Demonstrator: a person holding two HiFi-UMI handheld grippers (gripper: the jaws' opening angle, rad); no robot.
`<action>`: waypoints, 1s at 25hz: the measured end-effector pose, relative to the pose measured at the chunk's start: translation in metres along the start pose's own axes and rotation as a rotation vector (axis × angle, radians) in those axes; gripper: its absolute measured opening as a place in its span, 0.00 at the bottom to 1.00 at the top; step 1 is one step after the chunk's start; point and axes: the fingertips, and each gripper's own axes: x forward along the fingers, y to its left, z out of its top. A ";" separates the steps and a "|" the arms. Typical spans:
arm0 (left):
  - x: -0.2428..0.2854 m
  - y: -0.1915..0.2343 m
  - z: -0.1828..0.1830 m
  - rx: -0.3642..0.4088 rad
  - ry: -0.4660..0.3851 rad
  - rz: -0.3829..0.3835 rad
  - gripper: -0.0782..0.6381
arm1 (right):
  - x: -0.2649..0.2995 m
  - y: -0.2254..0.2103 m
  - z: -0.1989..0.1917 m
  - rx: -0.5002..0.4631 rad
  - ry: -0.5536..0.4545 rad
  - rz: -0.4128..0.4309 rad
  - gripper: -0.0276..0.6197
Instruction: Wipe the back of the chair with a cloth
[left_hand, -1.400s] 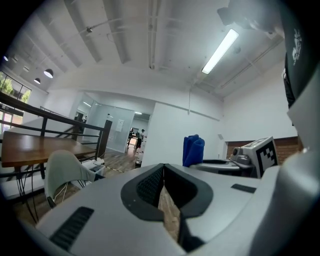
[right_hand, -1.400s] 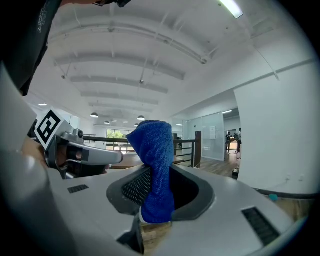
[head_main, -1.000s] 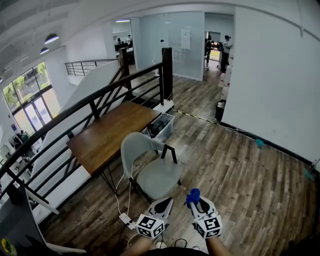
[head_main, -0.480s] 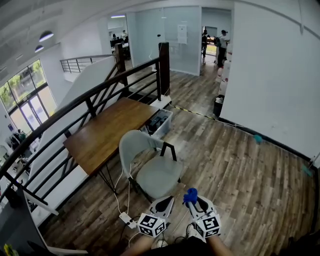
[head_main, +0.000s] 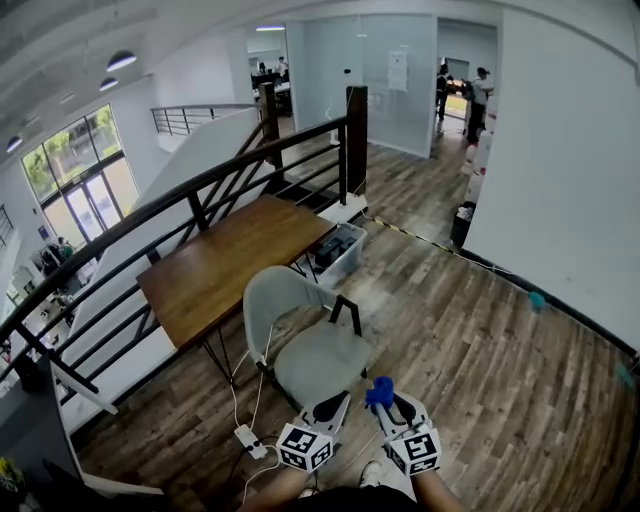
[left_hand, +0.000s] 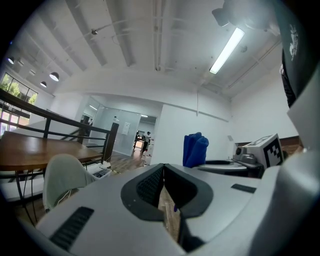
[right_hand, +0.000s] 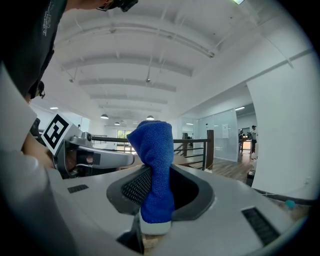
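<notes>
Since a moment ago only the view has swung slightly; both grippers still hover just short of the chair (head_main: 312, 355), a smooth, curved pale shell on thin black legs. The right gripper (head_main: 393, 407) pinches a bunched, knitted blue cloth (right_hand: 155, 167). The left gripper (head_main: 331, 407) is closed on nothing.

No legible text, labels or numbers.
</notes>
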 end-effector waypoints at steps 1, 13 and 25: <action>0.007 -0.001 0.000 0.003 0.001 0.003 0.12 | 0.002 -0.008 -0.001 0.005 0.000 0.005 0.20; 0.062 -0.015 -0.001 0.007 -0.012 0.121 0.12 | 0.012 -0.082 -0.006 0.010 -0.014 0.097 0.20; 0.074 0.010 0.003 -0.013 -0.002 0.202 0.12 | 0.048 -0.088 -0.004 0.046 -0.034 0.167 0.20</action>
